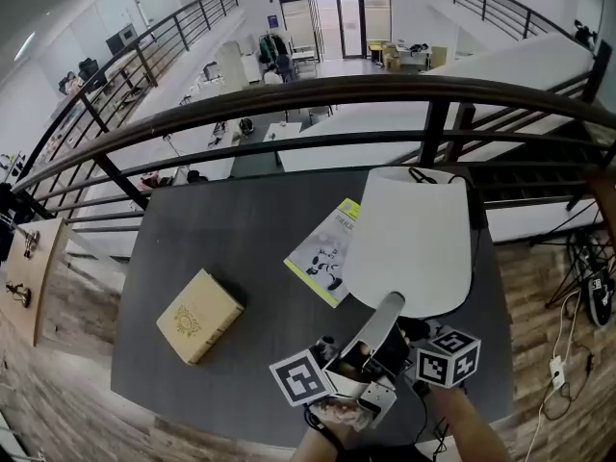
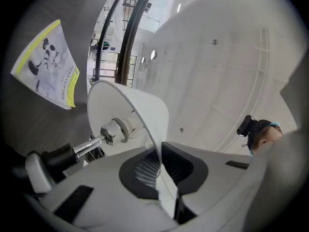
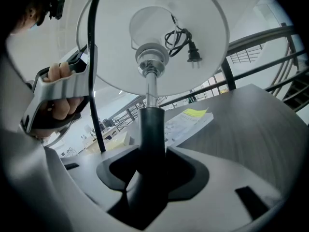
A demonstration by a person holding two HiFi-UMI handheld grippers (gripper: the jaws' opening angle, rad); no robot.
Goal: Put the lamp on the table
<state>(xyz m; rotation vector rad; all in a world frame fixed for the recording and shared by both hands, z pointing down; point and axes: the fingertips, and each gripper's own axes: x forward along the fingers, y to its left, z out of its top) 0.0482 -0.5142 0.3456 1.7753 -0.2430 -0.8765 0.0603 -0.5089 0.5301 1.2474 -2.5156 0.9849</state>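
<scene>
The lamp has a white shade, a chrome rod and a black stem, and it hangs tilted over the right half of the dark table. My left gripper is shut on the thin rim of the shade; in the head view its jaws reach up to the shade's near edge. My right gripper is shut on the black stem just below the rod. The lamp's cord and plug lie coiled inside the shade. The lamp's base is hidden.
A tan book lies on the table's left half. A magazine with a yellow edge lies mid-table, partly under the shade. A dark metal railing runs behind the table, with an open drop beyond it.
</scene>
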